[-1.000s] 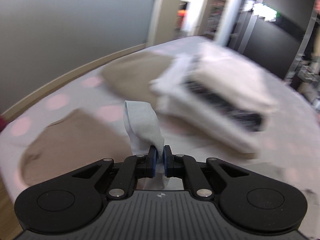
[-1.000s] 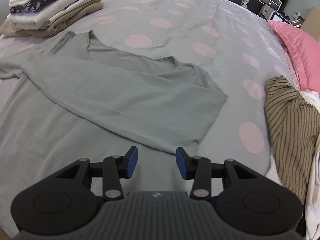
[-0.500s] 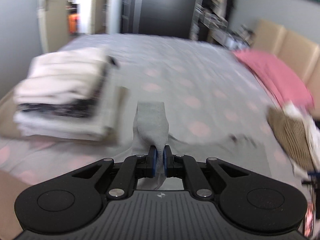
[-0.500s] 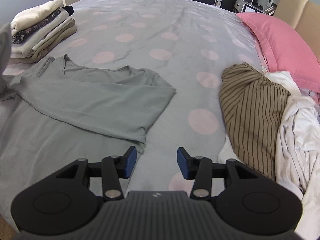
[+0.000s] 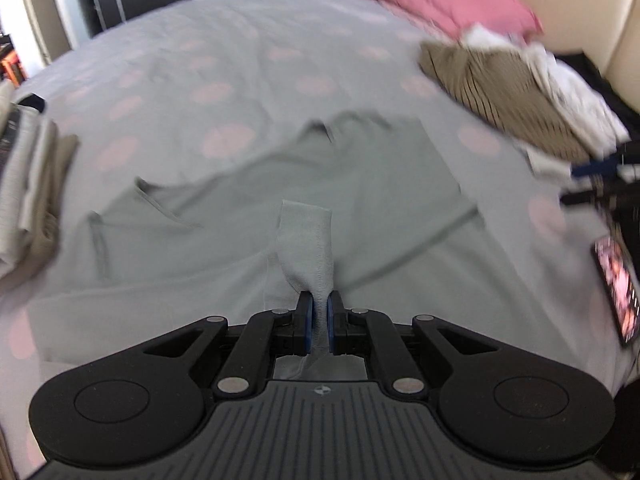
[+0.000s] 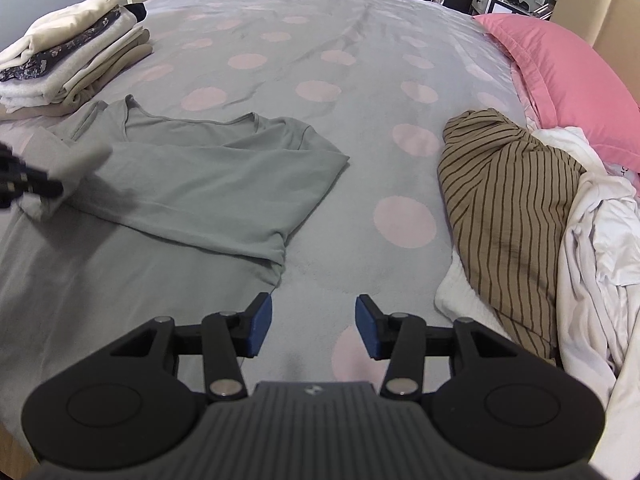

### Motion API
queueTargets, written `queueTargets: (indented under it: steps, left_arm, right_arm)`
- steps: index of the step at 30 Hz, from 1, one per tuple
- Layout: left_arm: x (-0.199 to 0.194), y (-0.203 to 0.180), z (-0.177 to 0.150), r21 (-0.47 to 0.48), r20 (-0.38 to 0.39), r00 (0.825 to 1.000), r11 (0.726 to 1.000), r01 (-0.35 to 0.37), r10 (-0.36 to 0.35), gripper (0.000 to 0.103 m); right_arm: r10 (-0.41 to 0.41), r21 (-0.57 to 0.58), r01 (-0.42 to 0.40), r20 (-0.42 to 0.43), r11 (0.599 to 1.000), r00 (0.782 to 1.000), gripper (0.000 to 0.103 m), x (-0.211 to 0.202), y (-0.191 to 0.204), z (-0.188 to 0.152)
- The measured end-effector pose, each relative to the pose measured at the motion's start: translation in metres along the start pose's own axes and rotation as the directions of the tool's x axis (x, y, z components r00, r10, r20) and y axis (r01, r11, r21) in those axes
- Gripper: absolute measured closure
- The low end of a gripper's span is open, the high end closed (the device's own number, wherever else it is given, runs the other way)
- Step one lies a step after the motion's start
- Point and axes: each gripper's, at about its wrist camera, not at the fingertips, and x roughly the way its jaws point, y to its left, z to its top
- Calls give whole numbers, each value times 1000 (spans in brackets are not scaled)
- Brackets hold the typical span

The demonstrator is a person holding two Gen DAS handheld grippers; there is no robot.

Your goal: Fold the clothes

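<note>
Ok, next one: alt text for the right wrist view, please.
The open right tongs hover empty above a grey bedspread with pink dots, just beside the hem of a half-folded grey-green shirt. A stack of folded clothes sits far left; a striped brown garment, white laundry and a pink pillow lie right.

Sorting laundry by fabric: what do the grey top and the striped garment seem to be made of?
Grey top: looks like a thin, matte knit jersey, probably cotton or a blend; it lies limp with soft folds. Striped garment: looks like a light woven cloth, brown with dark stripes, matte, crumpling into sharper creases. The fibre itself cannot be told.
</note>
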Motion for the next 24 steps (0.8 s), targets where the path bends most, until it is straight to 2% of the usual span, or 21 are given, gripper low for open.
queueTargets:
  steps: [3, 7, 9, 14, 20, 24]
  left_arm:
    - [4, -2, -10, 2, -26, 998, 999, 50, -50, 95]
    - [0, -8, -14, 21, -24, 989, 989, 144, -144, 76]
    - [-5, -11, -15, 41, -10, 988, 987, 154, -153, 73]
    - [-14, 0, -18, 26, 19, 990, 990, 140, -141, 73]
    - [-18, 40, -24, -79, 16, 998, 995, 59, -58, 73]
    - [-23, 70, -28, -157, 18, 1000, 987, 21, -19, 73]
  right_arm:
    - [15, 22, -15, 3, 1000, 1000, 52, 1, -1, 1]
    - [17, 22, -17, 2, 1000, 1000, 51, 1, 3, 3]
    - [33, 26, -33, 2, 999, 999, 51, 3, 9, 6]
    - [80, 38, -80, 2, 996, 997, 51, 8, 23, 15]
    - [170, 63, -170, -6, 984, 985, 52, 21, 52, 26]
    - [258, 111, -258, 9, 960, 966, 53, 34, 73, 37]
